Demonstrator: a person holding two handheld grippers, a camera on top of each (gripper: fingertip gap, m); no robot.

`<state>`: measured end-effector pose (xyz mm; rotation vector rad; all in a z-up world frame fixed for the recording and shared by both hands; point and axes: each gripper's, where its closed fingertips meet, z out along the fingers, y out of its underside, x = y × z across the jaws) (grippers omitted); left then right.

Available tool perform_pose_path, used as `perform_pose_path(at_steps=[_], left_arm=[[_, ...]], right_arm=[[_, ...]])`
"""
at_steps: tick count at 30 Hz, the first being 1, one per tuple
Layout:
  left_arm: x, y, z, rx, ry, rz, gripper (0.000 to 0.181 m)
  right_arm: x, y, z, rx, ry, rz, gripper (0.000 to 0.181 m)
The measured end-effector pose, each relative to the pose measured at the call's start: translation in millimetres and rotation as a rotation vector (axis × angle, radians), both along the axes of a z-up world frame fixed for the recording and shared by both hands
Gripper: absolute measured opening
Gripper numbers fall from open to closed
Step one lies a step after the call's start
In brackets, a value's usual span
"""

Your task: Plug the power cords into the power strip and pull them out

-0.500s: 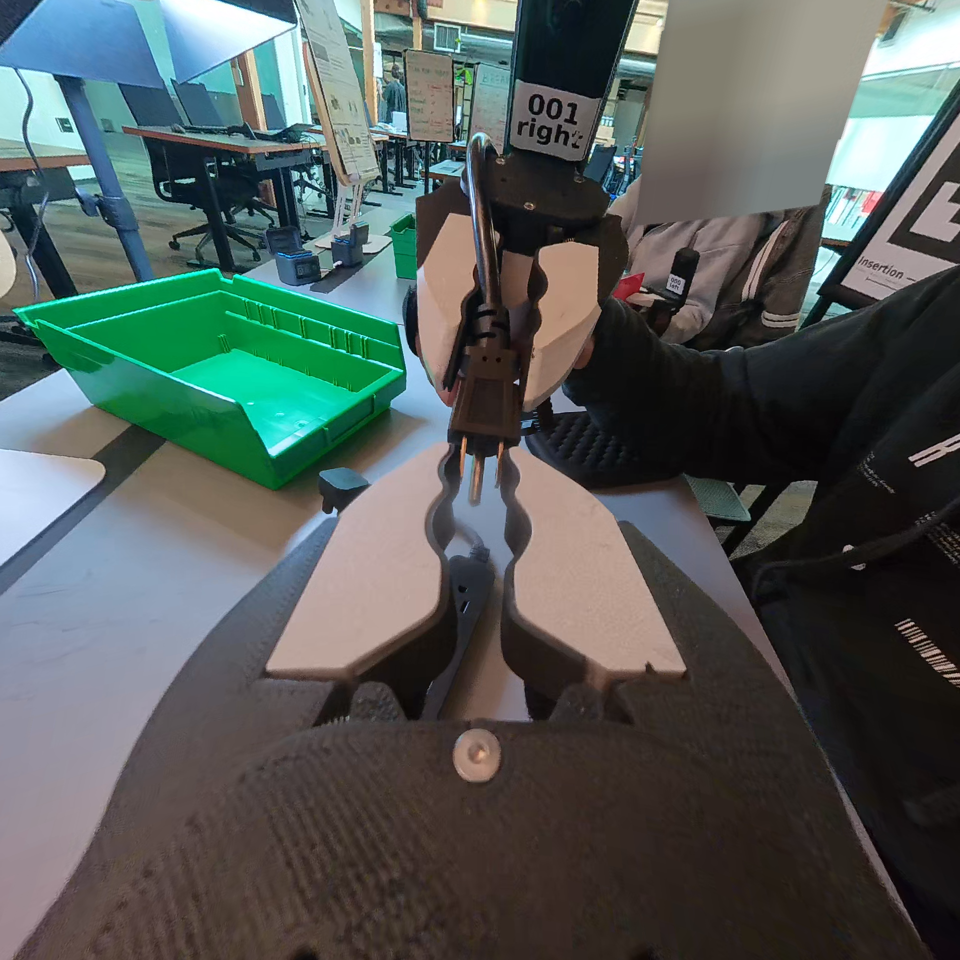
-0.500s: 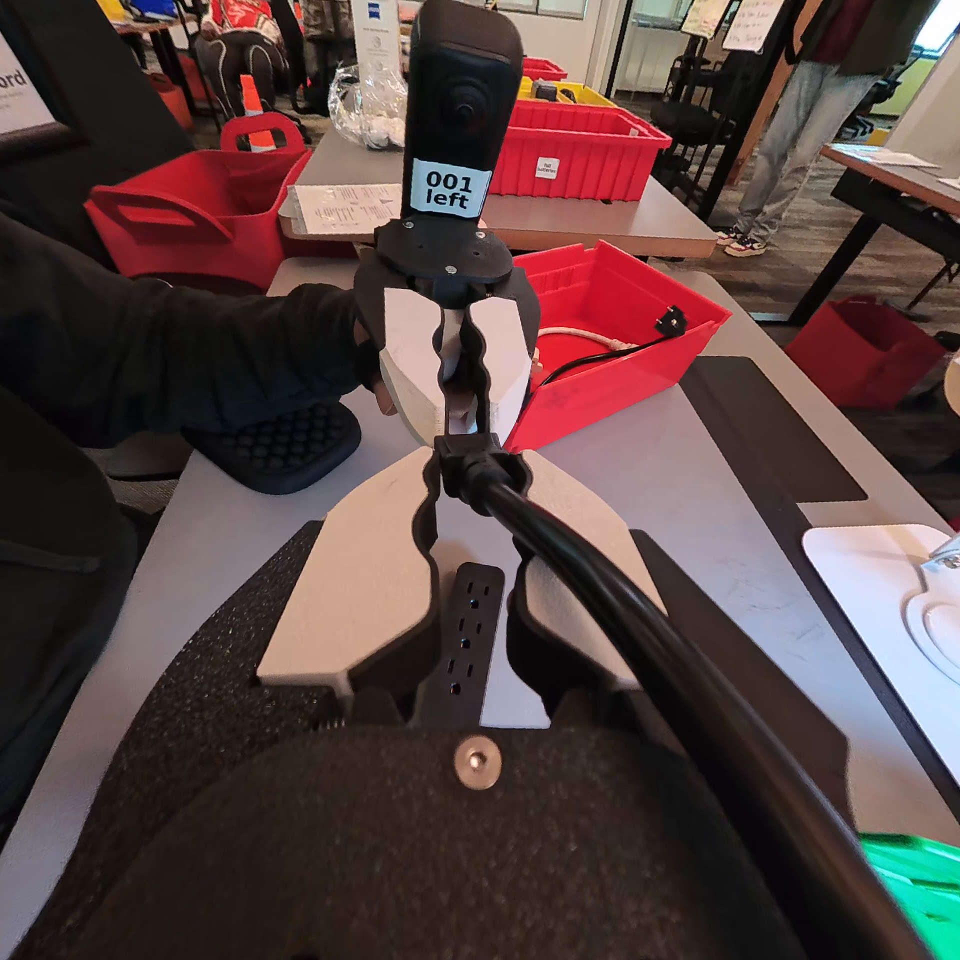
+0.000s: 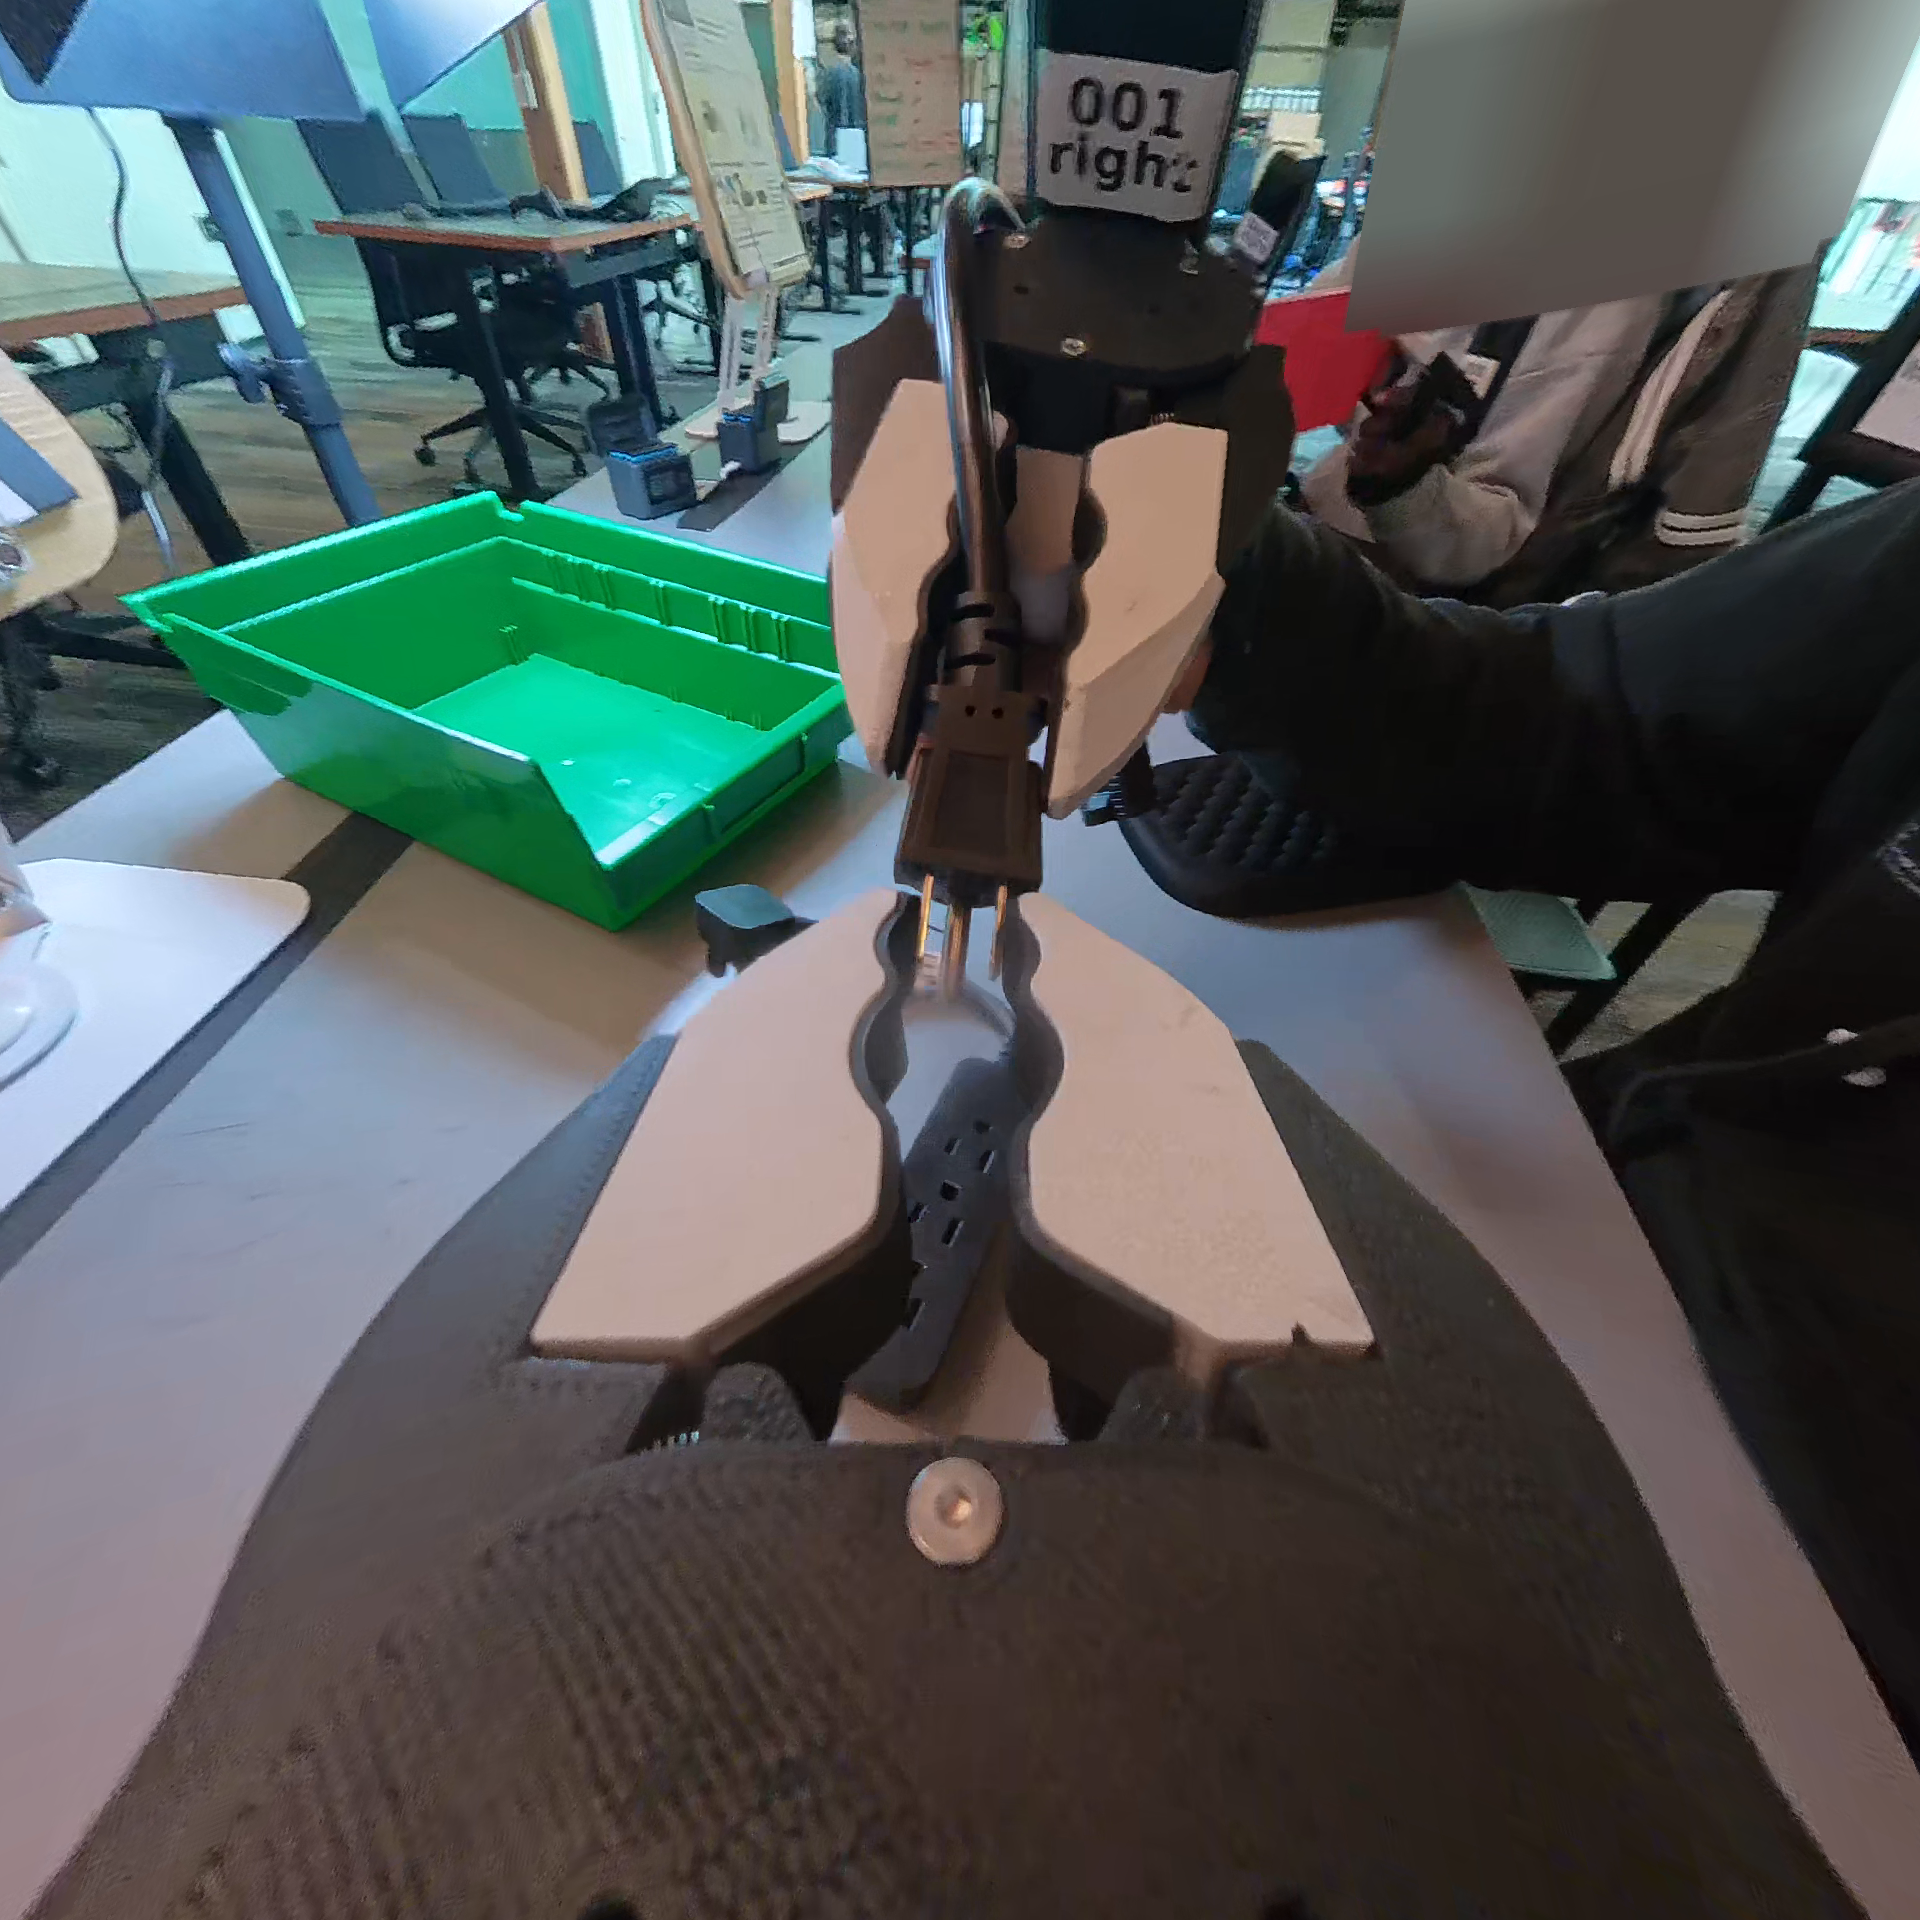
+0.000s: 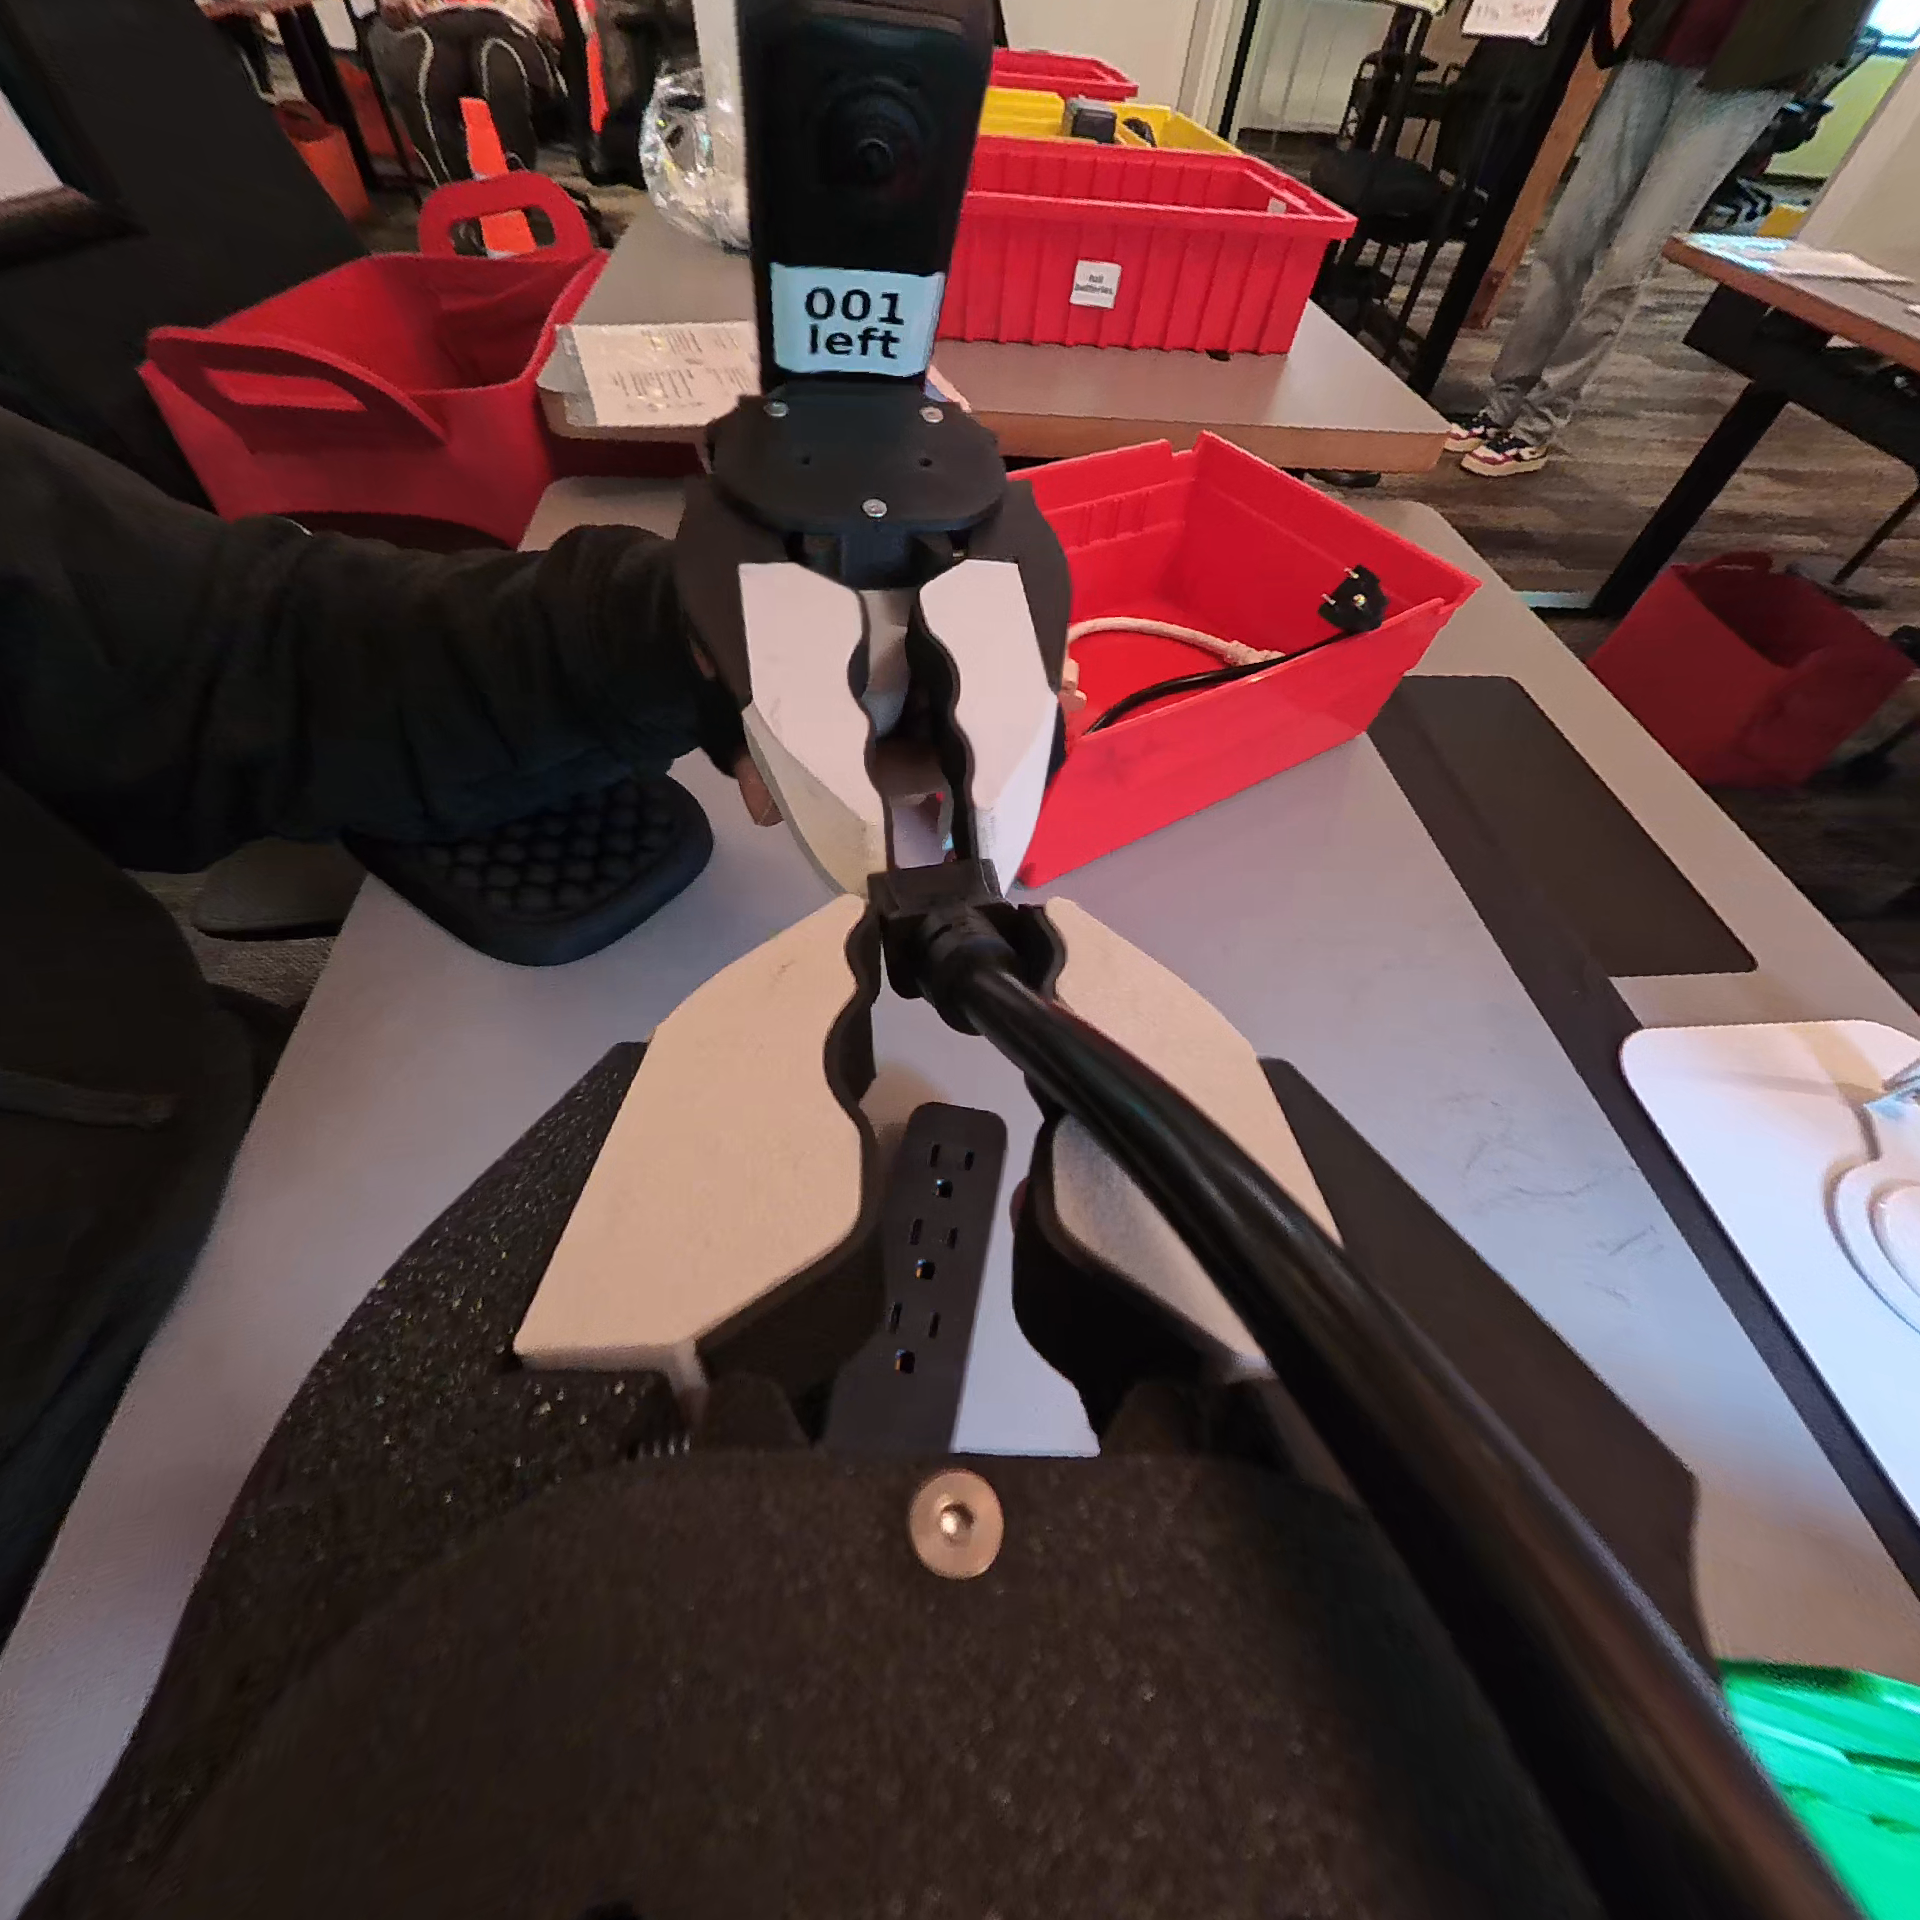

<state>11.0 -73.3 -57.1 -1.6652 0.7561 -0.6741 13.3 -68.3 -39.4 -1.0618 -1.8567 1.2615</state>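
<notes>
Fingers pinch plug above grey table.

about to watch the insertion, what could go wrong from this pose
1. The plug sits tilted in the right gripper, so its prongs may miss the slots and bend.
2. The prongs hang between the left gripper's fingertips, not over the power strip's outlets, and could snag there.
3. The stiff black cord may twist the plug in the grip.
</notes>
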Motion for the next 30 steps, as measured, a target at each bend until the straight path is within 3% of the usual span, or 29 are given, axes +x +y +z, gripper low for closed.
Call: perform_pose_path(at_steps=[6, 11, 16, 24, 30], left_arm=[[2, -5, -15, -0.145, -0.052, -0.075, 0.016], [0, 2, -28, -0.135, 0.031, -0.015, 0.016], [-6, -3, -37, -0.152, 0.133, 0.051, 0.039], [-26, -20, -140, -0.358, 0.455, 0.089, 0.056], [-28, 3, -166, -0.379, 0.547, 0.093, 0.056]], right_arm=[[-1, -5, -12, 0.096, -0.028, 0.017, 0.026], [-2, 1, -25, 0.142, -0.088, -0.015, 0.026], [7, 15, -29, 0.159, -0.11, -0.06, 0.025], [49, 27, -53, 0.18, -0.237, -0.084, 0.026], [49, 18, -76, 0.141, -0.315, -0.049, 0.025]])
